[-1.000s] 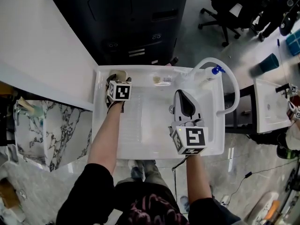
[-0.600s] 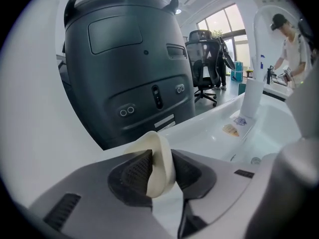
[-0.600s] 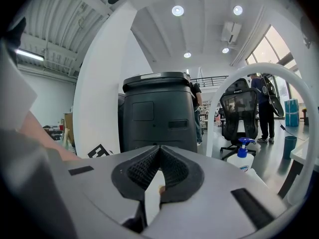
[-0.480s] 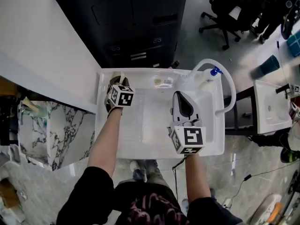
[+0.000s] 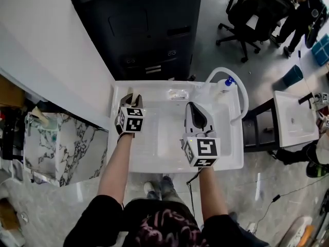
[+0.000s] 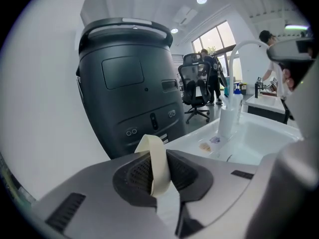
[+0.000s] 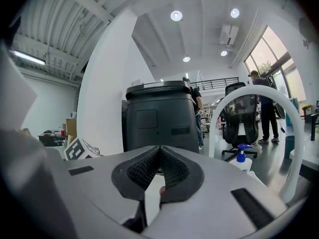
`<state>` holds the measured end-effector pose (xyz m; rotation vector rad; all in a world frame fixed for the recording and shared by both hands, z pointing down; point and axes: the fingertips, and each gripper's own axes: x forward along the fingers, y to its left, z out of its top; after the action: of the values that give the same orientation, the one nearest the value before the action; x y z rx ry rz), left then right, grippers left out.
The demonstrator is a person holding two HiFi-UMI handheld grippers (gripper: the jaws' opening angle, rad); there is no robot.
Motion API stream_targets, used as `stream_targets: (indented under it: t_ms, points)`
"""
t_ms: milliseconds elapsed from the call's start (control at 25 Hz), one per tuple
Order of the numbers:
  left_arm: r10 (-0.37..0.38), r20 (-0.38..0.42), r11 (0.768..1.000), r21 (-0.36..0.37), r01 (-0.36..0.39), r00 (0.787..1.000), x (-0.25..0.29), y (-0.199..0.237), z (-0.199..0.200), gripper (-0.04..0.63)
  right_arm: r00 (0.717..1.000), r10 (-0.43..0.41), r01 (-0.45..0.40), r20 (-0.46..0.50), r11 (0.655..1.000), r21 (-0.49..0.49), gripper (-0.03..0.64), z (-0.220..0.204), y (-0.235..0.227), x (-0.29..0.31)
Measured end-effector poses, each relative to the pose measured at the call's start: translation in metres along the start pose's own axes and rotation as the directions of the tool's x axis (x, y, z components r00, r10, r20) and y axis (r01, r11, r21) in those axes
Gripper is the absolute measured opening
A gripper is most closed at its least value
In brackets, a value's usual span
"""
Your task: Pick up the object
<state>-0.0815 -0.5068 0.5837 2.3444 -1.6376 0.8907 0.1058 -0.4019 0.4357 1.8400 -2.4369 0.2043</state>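
Item: cream tape roll (image 6: 159,159), a thin ring standing on edge. It is pinched across its band between the pads of the left gripper (image 6: 158,176), whose jaws have just been closing on it. In the head view it sits at the gripper's tip, over the upper-left corner of the white sink (image 5: 175,166), left of centre in the frame.

Right gripper (image 7: 159,158): jaws pressed together at the tips with nothing gripped between them. In the head view it is over the right half of the basin, well apart from the left one.

Marker cubes: one on each gripper, left (image 5: 131,120) and right (image 5: 201,151).

Sink fittings: white arched hose (image 5: 241,99) at the right rim, with a blue-topped pump bottle (image 5: 226,81) beside it.

Surroundings: dark grey cabinet (image 5: 149,30) above the sink, office chair (image 5: 247,14) at upper right.
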Motion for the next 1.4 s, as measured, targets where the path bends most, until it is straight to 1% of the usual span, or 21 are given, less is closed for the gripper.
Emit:
stream_targets:
  t_ms: [160, 320, 480, 680, 1000, 1160, 1400]
  points:
    - [-0.012, 0.076, 1.000, 0.027, 0.010, 0.997, -0.041, -0.010, 0.022, 0.064, 1.000, 0.007, -0.007, 0.021, 1.000, 0.003, 0.015, 0.010, 0.009, -0.009]
    - [-0.034, 0.161, 0.998, 0.054, 0.026, 0.986, -0.087, -0.021, 0.048, 0.064, 0.999, 0.009, -0.009, 0.031, 1.000, -0.005, 0.015, 0.017, 0.017, -0.019]
    - [-0.051, 0.235, 0.999, 0.023, 0.047, 0.971, -0.132, -0.025, 0.075, 0.064, 0.999, 0.001, -0.001, 0.040, 1.000, -0.001, 0.015, 0.024, 0.021, -0.029]
    - [-0.054, 0.307, 0.998, 0.030, 0.047, 0.950, -0.184, -0.030, 0.097, 0.066, 0.999, 0.005, -0.004, 0.046, 1.000, -0.014, 0.015, 0.031, 0.030, -0.042]
    - [-0.059, 0.387, 0.998, 0.027, 0.053, 0.920, -0.244, -0.033, 0.107, 0.066, 0.998, 0.002, -0.001, 0.059, 1.000, -0.024, 0.015, 0.041, 0.044, -0.061]
    - [-0.064, 0.421, 0.998, 0.020, 0.061, 0.905, -0.258, -0.032, 0.106, 0.066, 0.998, -0.002, 0.004, 0.065, 0.999, -0.034, 0.015, 0.044, 0.048, -0.070]
    - [-0.052, 0.452, 0.998, 0.009, 0.054, 0.890, -0.269, -0.030, 0.104, 0.066, 0.997, -0.010, 0.014, 0.072, 0.999, -0.052, 0.015, 0.049, 0.051, -0.084]
